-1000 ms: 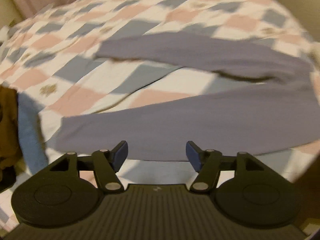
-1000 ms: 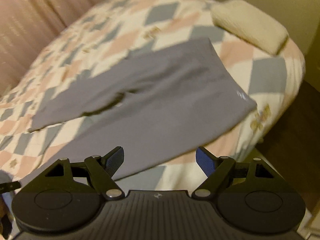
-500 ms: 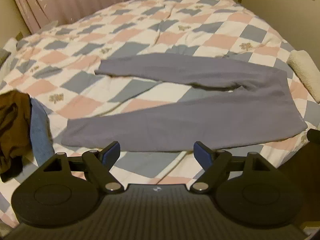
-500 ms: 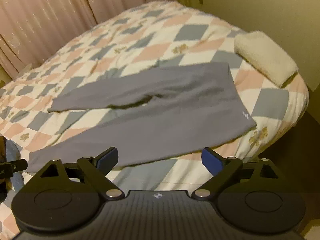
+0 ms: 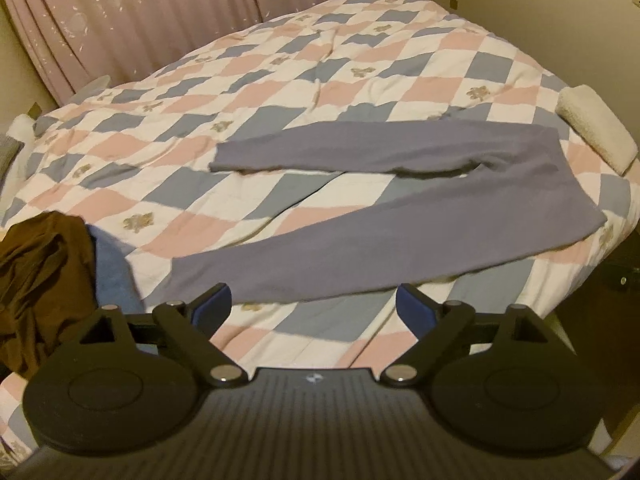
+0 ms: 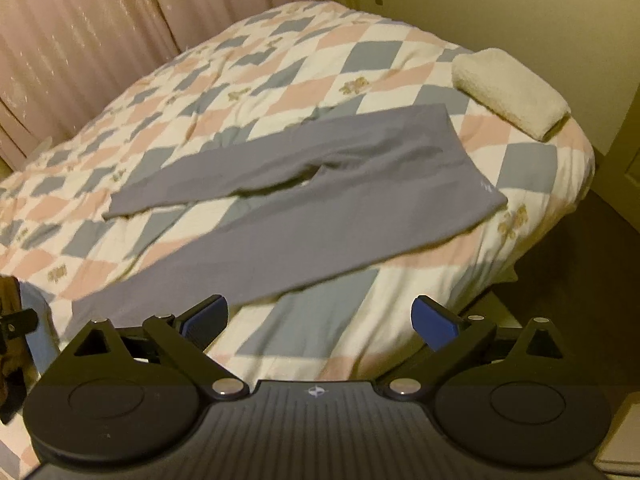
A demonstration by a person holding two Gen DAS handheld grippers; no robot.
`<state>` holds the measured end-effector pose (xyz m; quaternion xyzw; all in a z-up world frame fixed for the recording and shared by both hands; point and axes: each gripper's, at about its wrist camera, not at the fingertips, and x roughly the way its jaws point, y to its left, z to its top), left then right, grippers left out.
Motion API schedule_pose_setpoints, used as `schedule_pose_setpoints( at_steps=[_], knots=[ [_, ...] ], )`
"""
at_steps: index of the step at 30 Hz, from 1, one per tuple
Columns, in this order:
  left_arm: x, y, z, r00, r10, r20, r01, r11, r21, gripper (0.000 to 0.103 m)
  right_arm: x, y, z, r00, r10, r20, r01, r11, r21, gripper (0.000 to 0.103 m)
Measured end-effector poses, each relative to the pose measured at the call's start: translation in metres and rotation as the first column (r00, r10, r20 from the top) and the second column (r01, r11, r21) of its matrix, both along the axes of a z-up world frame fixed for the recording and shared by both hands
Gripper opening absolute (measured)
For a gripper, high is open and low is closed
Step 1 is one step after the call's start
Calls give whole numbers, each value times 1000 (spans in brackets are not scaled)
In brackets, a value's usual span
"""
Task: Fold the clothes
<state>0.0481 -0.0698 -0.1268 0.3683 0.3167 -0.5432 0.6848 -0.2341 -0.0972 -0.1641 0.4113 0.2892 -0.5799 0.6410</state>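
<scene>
Grey leggings (image 5: 400,240) lie flat and unfolded on the quilted bed (image 5: 320,80), legs splayed apart. The left gripper (image 5: 316,308) and right gripper (image 6: 320,316) hover with fingers spread, holding nothing; a neat fold likely needs one leg laid squarely over the other

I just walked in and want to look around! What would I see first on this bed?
First you'd spot the long grey-purple leggings spread flat across the checked quilt, legs splayed apart. A rolled cream towel lies at the bed's corner beyond the waistband, and a crumpled brown garment sits at the left edge. Both the left gripper and right gripper hang open, holding nothing.
</scene>
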Motion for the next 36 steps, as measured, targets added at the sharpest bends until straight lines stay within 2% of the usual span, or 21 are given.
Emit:
schedule_pose_setpoints(
  at_steps=[9, 15, 21, 36],
  knots=[
    [25, 42, -5, 1000, -17, 0, 17, 1000, 17, 89, 30, 48, -3, 1000, 10, -11, -10, 1000, -1, 101],
    [29, 57, -1, 999, -40, -4, 40, 999, 1, 90, 34, 63, 1, 999, -29, -43, 29, 1000, -5, 101],
    [36, 61, -2, 999, -33, -15, 33, 999, -5, 92, 37, 65, 8, 993, -53, -101, 52, 999, -9, 101],
    [54, 57, -12, 999, -17, -35, 18, 1000, 10, 92, 45, 57, 7, 990, -63, -130, 61, 998, -15, 101]
  ],
)
